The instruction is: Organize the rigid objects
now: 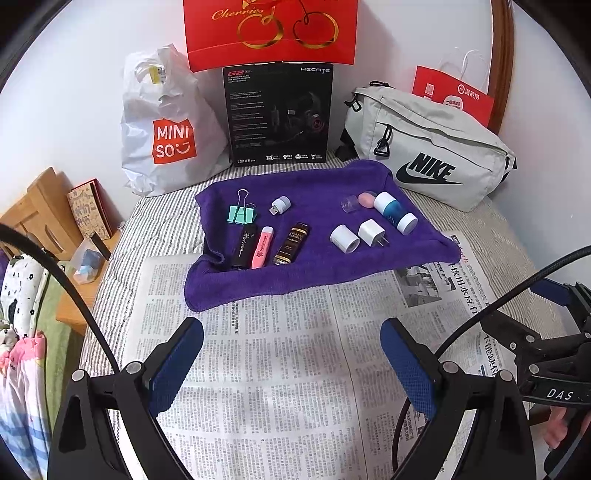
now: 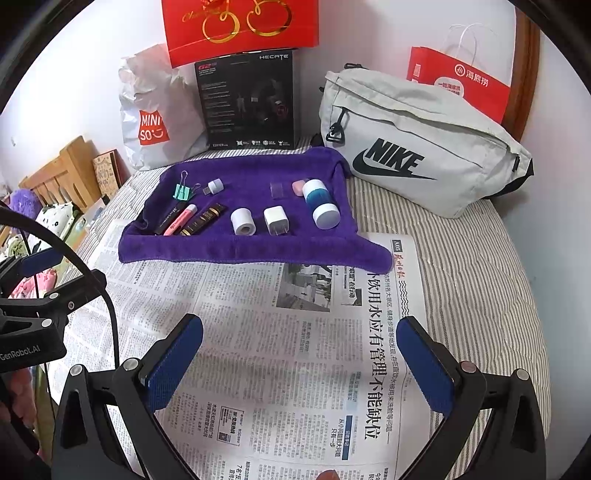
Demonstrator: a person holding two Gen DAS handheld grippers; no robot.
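Note:
A purple towel (image 1: 295, 273) (image 2: 240, 251) lies on a newspaper (image 1: 280, 369) (image 2: 295, 350) and holds small objects. On it are a green binder clip (image 1: 238, 213), a small USB light (image 1: 280, 204), a black tube (image 1: 244, 242), a pink tube (image 1: 262, 246), a brown-gold tube (image 1: 291, 243), a white roll (image 1: 344, 238), a white charger plug (image 1: 372, 232), a blue-white bottle (image 1: 395, 212), a clear cap (image 1: 349, 204) and a pink piece (image 1: 366, 198). My left gripper (image 1: 291, 332) and right gripper (image 2: 301, 332) are open and empty over the newspaper, short of the towel.
A Miniso bag (image 1: 166, 129), a black Hecate box (image 1: 279, 114), a red gift bag (image 1: 271, 29), a grey Nike bag (image 1: 428, 147) and a red paper bag (image 1: 452, 96) stand along the wall. A wooden nightstand (image 1: 40, 218) is at the left.

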